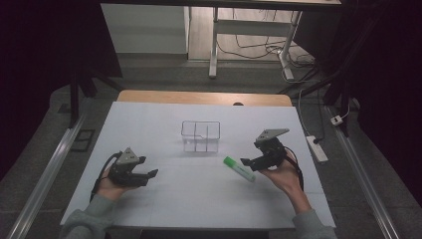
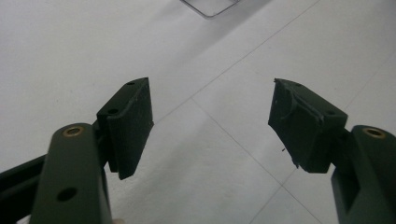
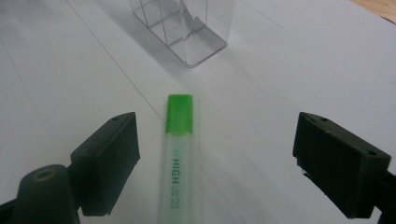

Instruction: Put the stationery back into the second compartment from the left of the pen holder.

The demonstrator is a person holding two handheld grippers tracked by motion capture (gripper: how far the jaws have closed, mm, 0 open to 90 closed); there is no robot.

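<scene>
Right tool (image 3: 215, 158): jaws wide apart, straddling the green-capped translucent highlighter pen (image 3: 177, 154) lying flat on the white tabletop (image 1: 164, 199). Left tool (image 2: 212, 126): jaws apart, empty. Risk: closing off-centre may roll the pen towards the clear divided plastic container (image 1: 200, 135).

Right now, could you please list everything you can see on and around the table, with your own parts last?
Highlighter: one, green cap, pale body, lying flat on the sheet between the right gripper's open jaws.
Organizer box: one, clear, divided into compartments, mid-table, beyond the highlighter.
Sheet: one, white, covering the table.
Table: one, wooden, far edge visible.
Power strip: one, white, on the floor at right.
Left gripper: one, black, open, over bare sheet.
Right gripper: one, black, open, straddling the highlighter.
</scene>
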